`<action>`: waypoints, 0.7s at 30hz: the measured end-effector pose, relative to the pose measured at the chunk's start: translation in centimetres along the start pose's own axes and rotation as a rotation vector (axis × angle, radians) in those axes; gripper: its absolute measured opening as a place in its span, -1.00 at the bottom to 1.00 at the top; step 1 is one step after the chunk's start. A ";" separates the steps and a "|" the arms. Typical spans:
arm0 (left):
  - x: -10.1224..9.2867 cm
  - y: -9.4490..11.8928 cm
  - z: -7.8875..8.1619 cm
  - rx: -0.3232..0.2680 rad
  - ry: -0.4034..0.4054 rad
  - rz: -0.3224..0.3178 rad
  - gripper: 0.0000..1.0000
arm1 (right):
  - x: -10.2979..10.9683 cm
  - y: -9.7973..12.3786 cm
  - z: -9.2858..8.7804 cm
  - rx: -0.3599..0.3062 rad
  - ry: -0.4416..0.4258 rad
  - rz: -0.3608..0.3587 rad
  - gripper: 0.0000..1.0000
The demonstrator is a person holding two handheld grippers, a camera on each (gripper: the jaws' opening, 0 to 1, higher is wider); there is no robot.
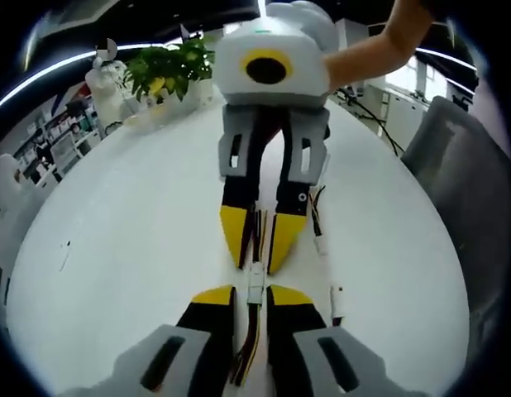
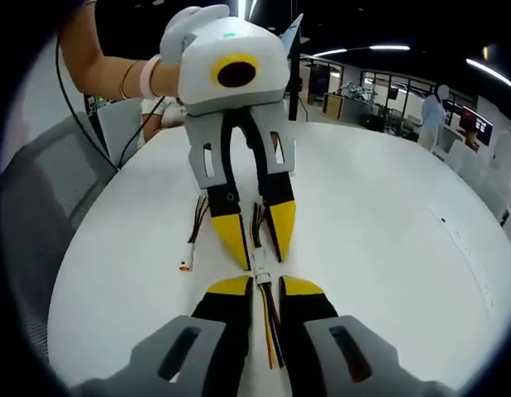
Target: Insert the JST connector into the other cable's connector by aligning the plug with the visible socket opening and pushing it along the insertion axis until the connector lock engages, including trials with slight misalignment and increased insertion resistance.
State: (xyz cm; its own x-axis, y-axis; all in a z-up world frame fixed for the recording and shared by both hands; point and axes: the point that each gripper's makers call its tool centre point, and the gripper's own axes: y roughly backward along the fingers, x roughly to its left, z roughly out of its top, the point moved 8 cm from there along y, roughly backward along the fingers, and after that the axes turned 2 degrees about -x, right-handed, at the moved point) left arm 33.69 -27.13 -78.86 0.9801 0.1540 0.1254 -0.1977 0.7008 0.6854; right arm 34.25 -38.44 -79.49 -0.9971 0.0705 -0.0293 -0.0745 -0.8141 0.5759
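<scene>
Left gripper view: left gripper (image 1: 254, 291) and right gripper (image 1: 257, 248) each clamp a cable, white connectors (image 1: 255, 279) meeting between tips over the table (image 1: 123, 248). Mating looks underway; lock unconfirmed.

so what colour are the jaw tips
Yellow, over black, on both grippers: left, right. Clearest in the left gripper view.

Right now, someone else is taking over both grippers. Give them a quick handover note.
Left gripper: shut on its cable, wires trailing back between the jaws.
Right gripper: shut on the other cable.
The two white JST connectors meet tip to tip between the grippers, above the white table.
A spare cable lies on the table.
Done: both cables gripped and lined up.
Left: push straight in; whether the lock has engaged cannot be told.
</scene>
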 end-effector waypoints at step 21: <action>-2.0 4.6 1.4 -0.040 -0.017 0.121 -0.71 | 2.2 3.4 2.4 -0.043 0.038 -0.056 -0.59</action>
State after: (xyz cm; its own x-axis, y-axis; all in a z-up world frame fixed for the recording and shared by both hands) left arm 30.82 -25.21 -75.00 0.9491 0.2273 0.2182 -0.3149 0.7052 0.6352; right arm 31.90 -39.64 -75.62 -0.9911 0.0955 -0.0925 -0.1304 -0.8337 0.5365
